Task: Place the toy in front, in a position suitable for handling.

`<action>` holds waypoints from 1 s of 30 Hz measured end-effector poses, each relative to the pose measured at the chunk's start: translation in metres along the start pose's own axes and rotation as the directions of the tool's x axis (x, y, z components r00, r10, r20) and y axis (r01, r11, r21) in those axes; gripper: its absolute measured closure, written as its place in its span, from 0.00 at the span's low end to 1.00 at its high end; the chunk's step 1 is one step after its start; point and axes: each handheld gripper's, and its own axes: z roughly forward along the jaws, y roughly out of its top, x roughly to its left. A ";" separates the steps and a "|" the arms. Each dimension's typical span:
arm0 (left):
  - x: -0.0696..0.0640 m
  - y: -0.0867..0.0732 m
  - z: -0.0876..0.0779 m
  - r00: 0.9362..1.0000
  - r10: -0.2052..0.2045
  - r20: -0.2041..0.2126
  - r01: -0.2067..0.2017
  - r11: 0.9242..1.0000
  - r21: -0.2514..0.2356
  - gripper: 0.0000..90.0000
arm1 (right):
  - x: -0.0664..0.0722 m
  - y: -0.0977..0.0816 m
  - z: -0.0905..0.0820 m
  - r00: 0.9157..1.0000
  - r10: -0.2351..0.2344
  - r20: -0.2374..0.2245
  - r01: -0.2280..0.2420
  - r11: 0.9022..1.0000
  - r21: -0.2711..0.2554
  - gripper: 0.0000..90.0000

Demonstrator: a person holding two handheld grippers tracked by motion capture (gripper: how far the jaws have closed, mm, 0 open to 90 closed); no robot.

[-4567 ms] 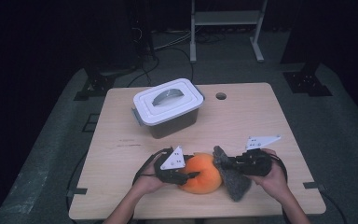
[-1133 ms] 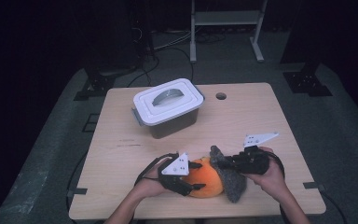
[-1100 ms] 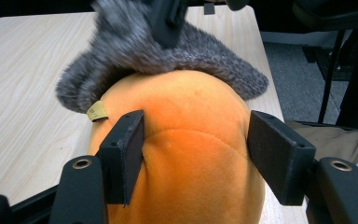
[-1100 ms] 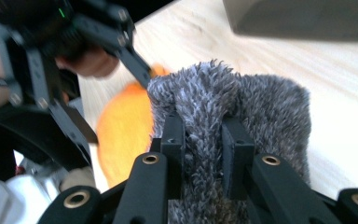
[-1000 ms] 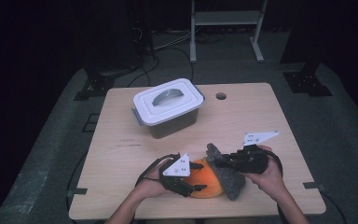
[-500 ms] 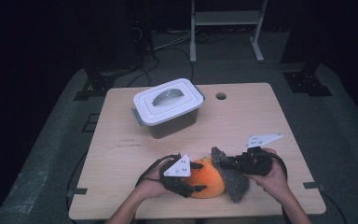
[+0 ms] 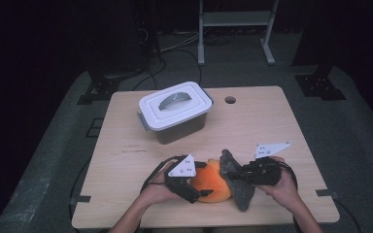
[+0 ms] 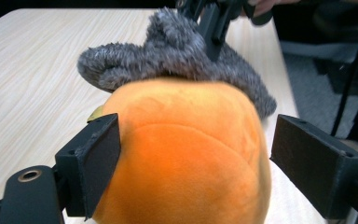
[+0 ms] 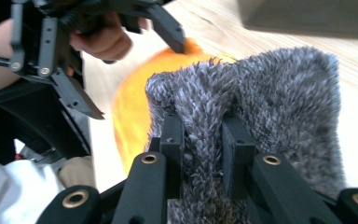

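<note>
Holding: my right gripper [image 9: 200,140] pinches a fold of the grey furry cloth [image 9: 270,107] tight between its jaws, at the near edge of the table [image 7: 291,126].
Left gripper [image 8: 196,158]: my jaws have just been opening and now stand wide on either side of the orange plush ball [image 8: 186,154]; the pad on one side lies against it, the other stands clear, so nothing is clamped.
Orange ball: in the high view it sits on the wood between my two hands, with my left gripper [image 7: 187,177] around its near-left side.
Grey cloth: it drapes against the ball's right side, touching it, one end raised by my right gripper [image 7: 243,172], the other trailing toward me.
Container: farther back, left of centre, a plastic box [image 7: 177,114] with a white lid snapped on and a grey handle folded flat; the contents look dark, I cannot tell what they are.
Writing: faint small marks on the wood in front of the box, too small to read.
Beyond: a round hole [image 7: 230,100] in the tabletop, right of the box.
</note>
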 end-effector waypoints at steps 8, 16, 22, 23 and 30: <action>0.005 -0.004 0.001 0.997 -0.050 -0.053 0.050 0.999 0.003 0.26 | 0.020 0.014 -0.006 1.000 -0.029 -0.003 0.029 0.998 -0.058 0.81; 0.006 -0.003 -0.002 0.998 -0.041 -0.054 0.041 0.999 -0.001 0.14 | 0.017 0.007 0.009 0.999 -0.048 0.005 0.048 0.999 0.006 0.81; 0.007 -0.006 -0.001 0.998 -0.042 -0.050 0.043 0.999 0.012 0.15 | -0.004 -0.002 -0.001 0.998 0.002 0.062 -0.004 1.000 0.026 0.81; 0.007 -0.007 -0.001 0.998 -0.031 -0.054 0.032 0.999 0.011 0.21 | -0.006 -0.003 -0.002 0.997 0.011 0.073 -0.013 0.999 0.032 0.81; 0.005 -0.002 0.002 0.995 -0.058 -0.084 0.058 0.998 -0.006 0.36 | 0.016 0.016 -0.012 0.998 -0.031 0.048 0.033 0.999 -0.040 0.81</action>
